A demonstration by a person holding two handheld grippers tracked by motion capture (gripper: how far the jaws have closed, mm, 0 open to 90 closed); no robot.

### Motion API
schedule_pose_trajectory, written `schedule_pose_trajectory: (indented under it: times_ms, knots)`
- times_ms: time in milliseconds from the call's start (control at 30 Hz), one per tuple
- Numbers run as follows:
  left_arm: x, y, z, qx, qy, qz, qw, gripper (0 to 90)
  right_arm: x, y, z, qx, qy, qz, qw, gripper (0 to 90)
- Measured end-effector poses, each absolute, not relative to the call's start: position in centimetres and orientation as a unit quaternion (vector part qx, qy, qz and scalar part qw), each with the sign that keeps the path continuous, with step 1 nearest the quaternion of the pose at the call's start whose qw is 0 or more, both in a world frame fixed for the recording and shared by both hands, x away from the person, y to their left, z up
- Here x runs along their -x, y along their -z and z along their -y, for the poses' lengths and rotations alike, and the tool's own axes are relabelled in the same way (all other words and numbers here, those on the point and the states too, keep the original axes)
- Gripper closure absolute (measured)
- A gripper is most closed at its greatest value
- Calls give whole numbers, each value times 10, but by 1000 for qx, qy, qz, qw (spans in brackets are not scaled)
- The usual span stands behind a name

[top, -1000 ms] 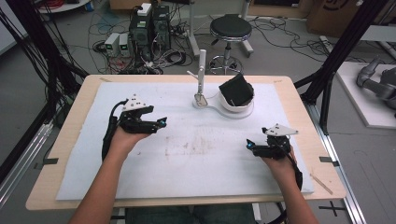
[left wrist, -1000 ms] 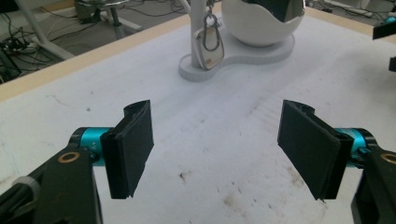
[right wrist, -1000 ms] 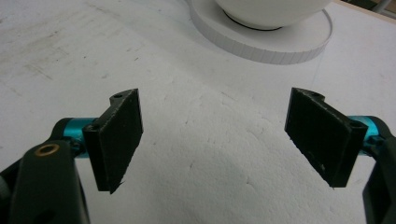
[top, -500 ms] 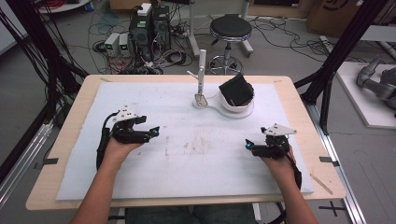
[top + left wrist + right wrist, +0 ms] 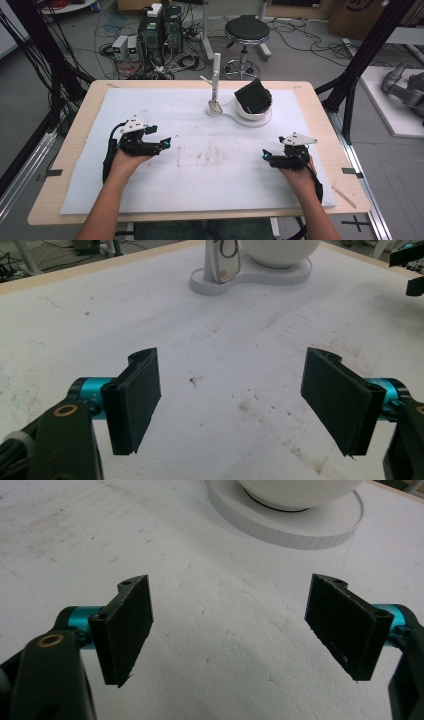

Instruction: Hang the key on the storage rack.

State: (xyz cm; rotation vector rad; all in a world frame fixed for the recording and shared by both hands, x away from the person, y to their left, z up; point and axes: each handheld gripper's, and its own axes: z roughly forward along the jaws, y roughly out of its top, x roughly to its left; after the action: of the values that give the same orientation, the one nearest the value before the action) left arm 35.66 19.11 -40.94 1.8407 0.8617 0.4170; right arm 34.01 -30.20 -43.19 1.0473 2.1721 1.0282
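**A:** From where I sit, the landmark is the white stand (image 5: 248, 117) at the far middle of the table. It carries a white bowl (image 5: 255, 111) with a black cloth-like thing (image 5: 254, 96) sitting in it, and a spoon-like tool (image 5: 215, 85) stands upright on the stand's left lobe. What are my grippers doing?

**B:** The left gripper (image 5: 159, 145) is near the table's surface, well to the front-left of the stand; its jaws stand wide apart with nothing between them, only bare white mat (image 5: 210, 365) showing through the gap. The right gripper (image 5: 270, 157) is to the front-right of the stand, nearer to it than the left, jaws equally wide and empty.

**A:** So nothing is held yet. I judge the step in hand to be the approach to the stand.

**B:** Agreed. In the right gripper view the stand's round base (image 5: 300, 527) and the bowl's underside lie just ahead and slightly right of centre, so I'd send that gripper straight forward and lift it to clear the rim before reaching for the black thing.

**A:** And the left?

**B:** In the left gripper view the tool's shiny end (image 5: 226, 262) hangs at the stand's left lobe, dead ahead. I'd keep the jaws wide, line them either side of the handle, and close slowly; it's thin and upright, so a sideways nudge could tip it.

**A:** I can't tell how firmly it's seated, so gently.
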Motion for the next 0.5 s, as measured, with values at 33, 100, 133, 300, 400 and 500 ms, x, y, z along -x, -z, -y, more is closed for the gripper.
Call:
schedule_pose_trajectory:
  times_ms: [33,100,133,300,400,500]
  knots:
    - [-356,409,-191,-763,-173,-359,509,239,-340,432,302,-386,-380,-800,257,195]
    - [-356,410,-192,-762,-173,-359,510,239,-340,432,302,-386,-380,-800,257,194]
    - [-356,410,-192,-762,-174,-361,509,239,-340,432,302,-386,-379,-801,257,194]
    - [-357,410,-193,-762,-173,-360,509,239,-340,432,301,-386,-379,-801,255,195]
    - [-357,410,-193,-763,-172,-358,510,239,-340,432,301,-388,-377,-802,255,195]
    - [-357,410,-194,-763,-172,-359,510,239,-340,432,300,-387,-378,-801,256,194]
